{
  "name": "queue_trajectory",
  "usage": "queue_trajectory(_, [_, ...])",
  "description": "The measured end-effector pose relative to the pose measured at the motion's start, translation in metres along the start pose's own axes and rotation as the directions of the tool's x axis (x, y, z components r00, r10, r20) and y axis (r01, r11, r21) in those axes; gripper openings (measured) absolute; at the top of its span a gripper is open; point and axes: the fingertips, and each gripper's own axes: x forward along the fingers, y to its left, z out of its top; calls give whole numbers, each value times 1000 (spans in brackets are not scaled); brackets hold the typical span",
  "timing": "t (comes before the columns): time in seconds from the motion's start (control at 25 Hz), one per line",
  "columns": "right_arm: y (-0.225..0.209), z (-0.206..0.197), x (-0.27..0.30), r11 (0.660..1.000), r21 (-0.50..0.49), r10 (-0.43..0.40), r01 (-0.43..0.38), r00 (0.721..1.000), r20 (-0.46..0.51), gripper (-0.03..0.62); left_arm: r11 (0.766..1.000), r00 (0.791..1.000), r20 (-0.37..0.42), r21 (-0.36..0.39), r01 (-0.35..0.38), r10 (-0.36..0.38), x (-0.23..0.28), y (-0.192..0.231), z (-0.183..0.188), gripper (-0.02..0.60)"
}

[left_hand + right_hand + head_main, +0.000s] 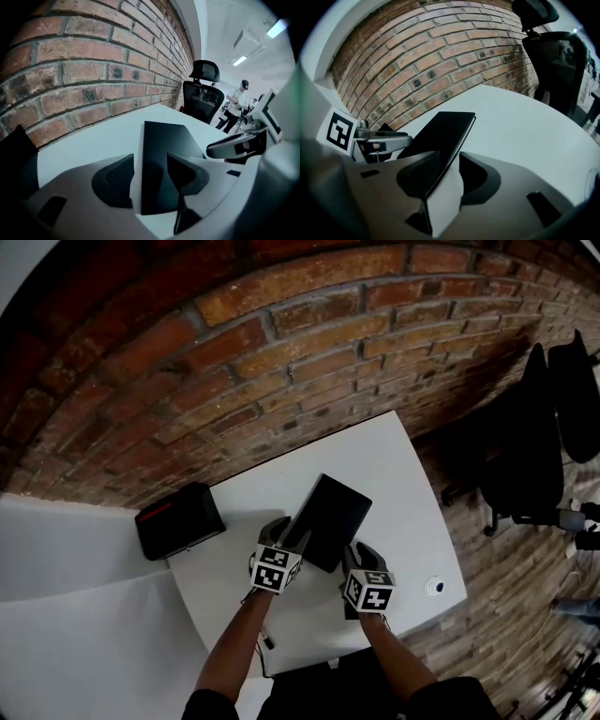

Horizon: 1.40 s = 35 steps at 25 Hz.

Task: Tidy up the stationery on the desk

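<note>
A black notebook point(328, 519) is tilted up off the white desk point(394, 474), held from its near end by both grippers. My left gripper point(287, 546) is shut on its near left corner. In the left gripper view the dark cover point(166, 150) stands between the two pads of that gripper point(150, 169), with a white page edge showing on the left. My right gripper point(354, 555) is shut on the near right side. In the right gripper view the notebook point(440, 133) slants up to the left between the jaws of that gripper point(445, 176), its white pages below the cover.
A black box point(178, 519) sits at the desk's left edge by the brick wall point(281, 352). A small white round object point(434, 587) lies near the right front corner. Black office chairs point(530, 446) stand to the right. A person point(236, 105) stands far off.
</note>
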Motion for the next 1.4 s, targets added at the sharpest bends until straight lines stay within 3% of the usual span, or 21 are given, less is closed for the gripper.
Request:
queue_trajectory(0.16, [-2,2,6,999,40,12,-12,1000,-5,118,999,999,-25,-19,44,-44,17,3,-3,212])
queue_trajectory(0.32, [-4,1,13,999,47,17,-16,1000,-20,118,994,998,-12,-86,66,-68,19,3,-6,210])
queue_trajectory(0.48, [-3,-1,16,1000,-2,14,-14,999,-32,118,992,998,-8,-112,63,-64,19,2,-7,210])
queue_trajectory(0.8, [0,-4,15,999,20,46,-45,998,-48,115,993,999,-11,-107,48,-49,12,-4,-14,183])
queue_trajectory(1.4, [6,-12,1,995,34,94,-92,994,-63,75,975,999,40,-220,25,-16,-35,-15,-36,104])
